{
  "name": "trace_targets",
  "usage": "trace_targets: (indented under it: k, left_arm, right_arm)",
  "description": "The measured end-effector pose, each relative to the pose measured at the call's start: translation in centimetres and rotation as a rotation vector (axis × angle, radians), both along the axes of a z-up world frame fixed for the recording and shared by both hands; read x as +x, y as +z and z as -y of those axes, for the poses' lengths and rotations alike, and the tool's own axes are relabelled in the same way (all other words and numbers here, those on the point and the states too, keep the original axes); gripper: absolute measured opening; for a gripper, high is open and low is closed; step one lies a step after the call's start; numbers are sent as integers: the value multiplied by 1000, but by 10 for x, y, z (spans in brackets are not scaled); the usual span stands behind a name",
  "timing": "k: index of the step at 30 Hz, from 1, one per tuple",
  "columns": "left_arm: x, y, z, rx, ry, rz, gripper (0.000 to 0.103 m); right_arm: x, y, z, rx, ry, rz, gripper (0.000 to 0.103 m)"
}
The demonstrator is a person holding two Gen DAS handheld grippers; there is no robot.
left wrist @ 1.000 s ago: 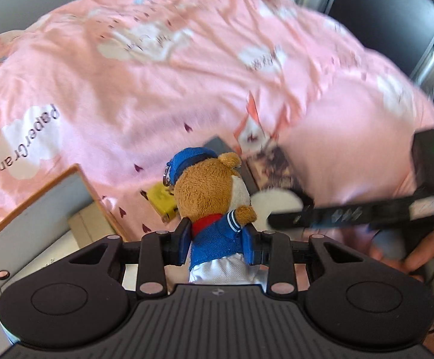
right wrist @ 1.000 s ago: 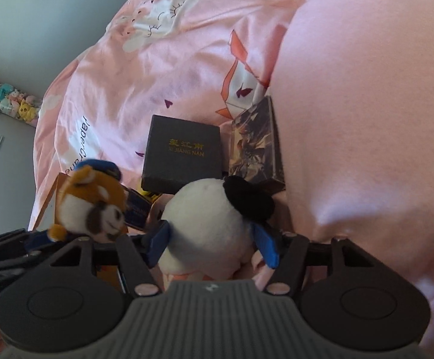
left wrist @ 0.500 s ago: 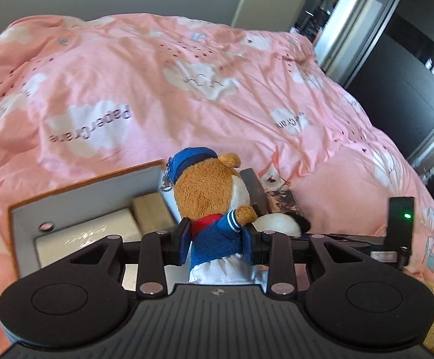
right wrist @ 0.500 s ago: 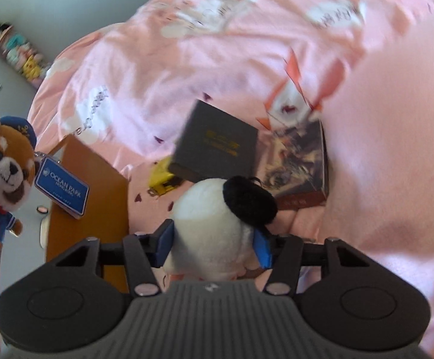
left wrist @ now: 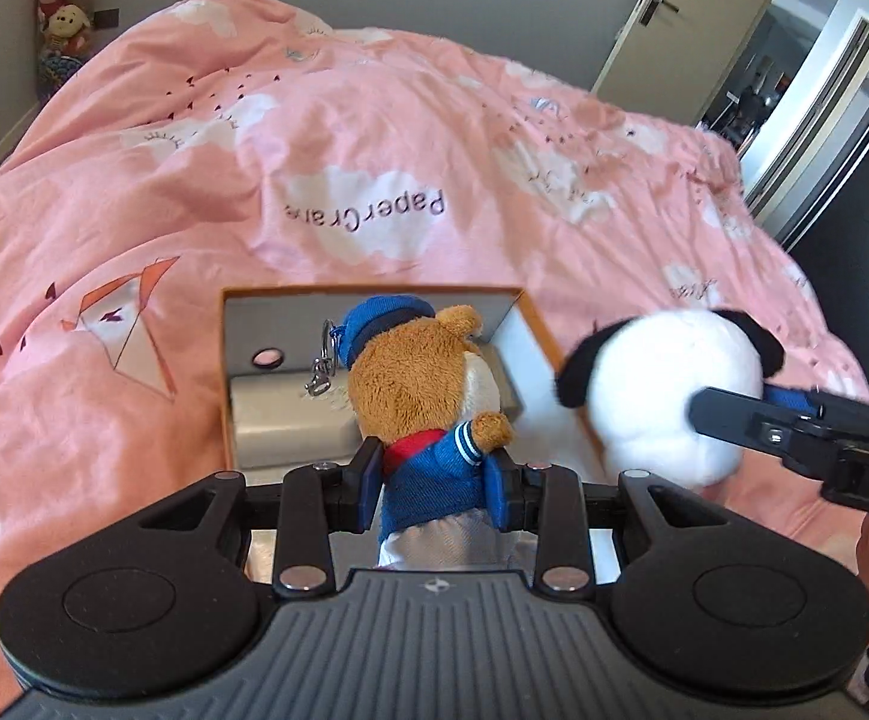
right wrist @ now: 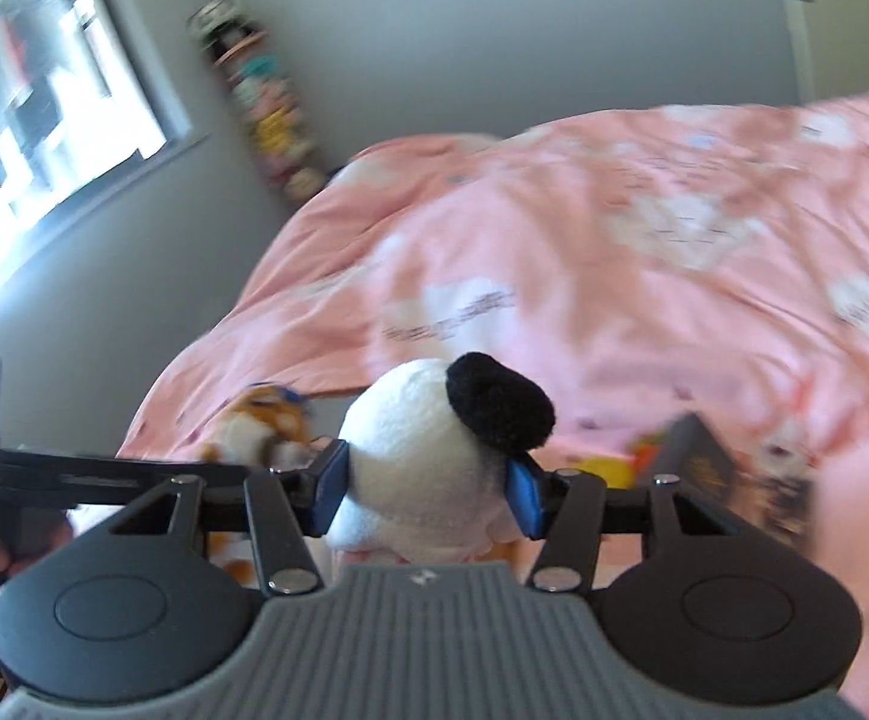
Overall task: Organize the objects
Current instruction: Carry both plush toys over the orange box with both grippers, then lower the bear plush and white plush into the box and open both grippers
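Observation:
My left gripper (left wrist: 434, 489) is shut on a brown plush animal (left wrist: 428, 396) in a blue cap and jacket, held above an open orange-edged box (left wrist: 374, 294) on the bed. My right gripper (right wrist: 425, 495) is shut on a white plush dog with black ears (right wrist: 428, 450). The dog also shows in the left wrist view (left wrist: 668, 396), just right of the box. The brown plush shows blurred in the right wrist view (right wrist: 254, 426), to the left.
A pink duvet (left wrist: 374, 150) covers the bed. Inside the box lies a pale flat package (left wrist: 278, 414). A dark box (right wrist: 704, 456) and a yellow item (right wrist: 605, 471) lie on the bed at right. Plush toys (left wrist: 62, 6) hang in the corner; a door (left wrist: 692, 18) stands far right.
Both grippers have swung left with their toys. The left gripper now hangs over the open box. The right gripper has lifted away from the dark box and come beside the open box.

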State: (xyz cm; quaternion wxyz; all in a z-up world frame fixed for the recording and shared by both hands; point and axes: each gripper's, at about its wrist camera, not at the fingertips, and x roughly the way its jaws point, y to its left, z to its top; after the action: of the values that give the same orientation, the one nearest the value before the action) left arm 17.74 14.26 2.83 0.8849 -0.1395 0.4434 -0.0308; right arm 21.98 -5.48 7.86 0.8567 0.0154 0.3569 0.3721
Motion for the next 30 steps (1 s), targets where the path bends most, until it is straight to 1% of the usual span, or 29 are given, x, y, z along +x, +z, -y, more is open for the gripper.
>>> trace_targets:
  k: [6,10,11,13,17,18,23,27,30]
  left_arm:
    - [7,-36,-12,20,-8,-94,39]
    - [8,-49,-13,45,-17,-109,38]
    - [8,-50,-12,76,-14,-107,38]
    - [8,-50,-10,125,-18,-96,38]
    - [12,-49,-10,125,-59,-105,39]
    - [13,-49,-7,138,-70,-108,39]
    - [12,-52,6,262,-142,-118,40]
    - [11,-56,14,347,-189,-125,40]
    - [10,-57,16,366,-218,-117,41]
  right_arm:
    - [3,-38,-66,-196,106,-4,56]
    - [9,-65,-91,-287,145,-39,56]
    - [11,-70,-95,-300,146,-45,56]
    - [16,-77,-99,-309,139,-60,56]
    - [24,-87,-101,-307,128,-80,57]
    - [25,-88,-101,-302,121,-85,57]
    - [26,-88,-104,-288,92,-72,57]
    - [25,-88,-107,-296,98,-65,58]
    - [24,-88,-110,-310,118,-51,58]
